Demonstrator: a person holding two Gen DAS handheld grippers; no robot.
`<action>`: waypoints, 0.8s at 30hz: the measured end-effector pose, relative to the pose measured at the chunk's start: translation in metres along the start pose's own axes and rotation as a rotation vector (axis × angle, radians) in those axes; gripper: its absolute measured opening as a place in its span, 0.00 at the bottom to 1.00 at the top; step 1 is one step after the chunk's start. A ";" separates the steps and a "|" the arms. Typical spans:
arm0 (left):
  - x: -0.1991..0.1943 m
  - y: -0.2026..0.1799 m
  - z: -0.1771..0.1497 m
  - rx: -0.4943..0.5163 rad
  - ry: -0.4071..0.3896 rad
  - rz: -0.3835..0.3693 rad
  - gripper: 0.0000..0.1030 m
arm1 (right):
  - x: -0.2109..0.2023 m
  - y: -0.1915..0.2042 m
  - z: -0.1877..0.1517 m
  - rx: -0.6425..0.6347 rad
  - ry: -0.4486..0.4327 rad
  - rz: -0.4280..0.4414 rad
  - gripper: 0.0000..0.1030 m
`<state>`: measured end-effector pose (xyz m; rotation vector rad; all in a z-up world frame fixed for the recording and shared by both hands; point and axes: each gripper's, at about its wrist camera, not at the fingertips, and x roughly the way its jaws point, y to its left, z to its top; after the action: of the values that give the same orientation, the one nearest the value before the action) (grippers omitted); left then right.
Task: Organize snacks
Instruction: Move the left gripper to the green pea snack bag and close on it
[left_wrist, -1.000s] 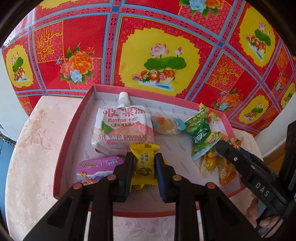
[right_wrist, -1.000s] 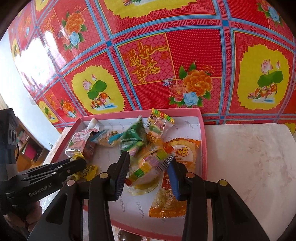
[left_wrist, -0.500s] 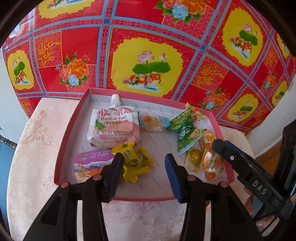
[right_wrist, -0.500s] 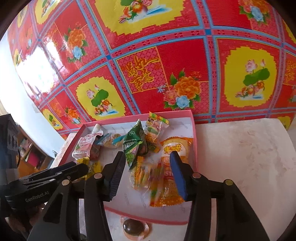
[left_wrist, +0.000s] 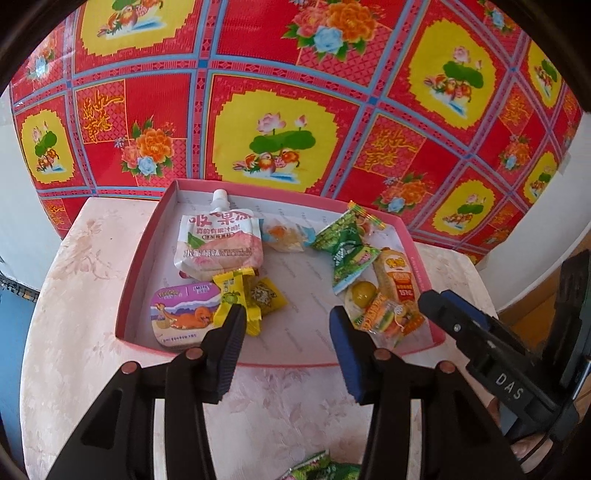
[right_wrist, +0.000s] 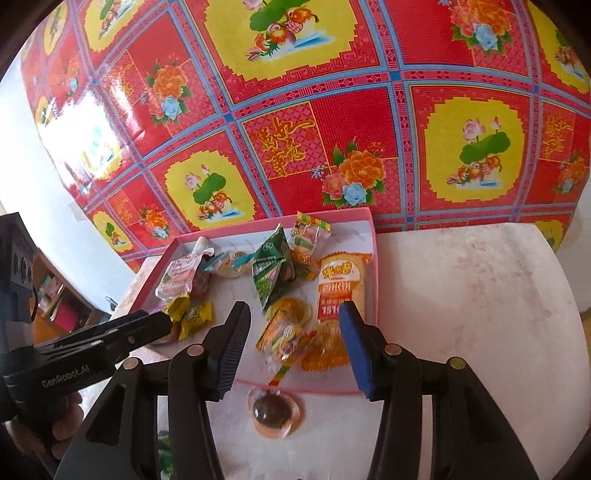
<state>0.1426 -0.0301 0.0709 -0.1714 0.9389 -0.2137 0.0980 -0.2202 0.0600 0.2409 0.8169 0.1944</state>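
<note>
Both our tools, left (left_wrist: 286, 323) and right (right_wrist: 293, 323), gape wide and empty above the pink tray (left_wrist: 138, 266), snacks gathered ahead; a jelly cup (right_wrist: 274, 410) waits beneath the right.

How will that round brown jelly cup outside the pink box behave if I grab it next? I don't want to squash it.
The jelly cup sits flat on the table, just outside the pink box, so it probably won't roll. Its clear dome looks smooth, so it may slip between the pads. The thin flange looks flimsy; the open right claw should likely close gently.
</note>
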 end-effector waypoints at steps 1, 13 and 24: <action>-0.002 -0.001 -0.001 0.003 0.001 0.000 0.48 | -0.003 0.000 -0.002 -0.001 0.002 -0.001 0.50; -0.025 -0.006 -0.025 0.017 0.008 0.004 0.48 | -0.032 0.005 -0.026 0.000 0.008 -0.040 0.50; -0.042 -0.011 -0.047 0.032 0.011 -0.020 0.48 | -0.055 0.012 -0.043 -0.006 0.003 -0.064 0.50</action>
<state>0.0785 -0.0325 0.0792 -0.1504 0.9441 -0.2483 0.0282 -0.2176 0.0736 0.2084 0.8261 0.1376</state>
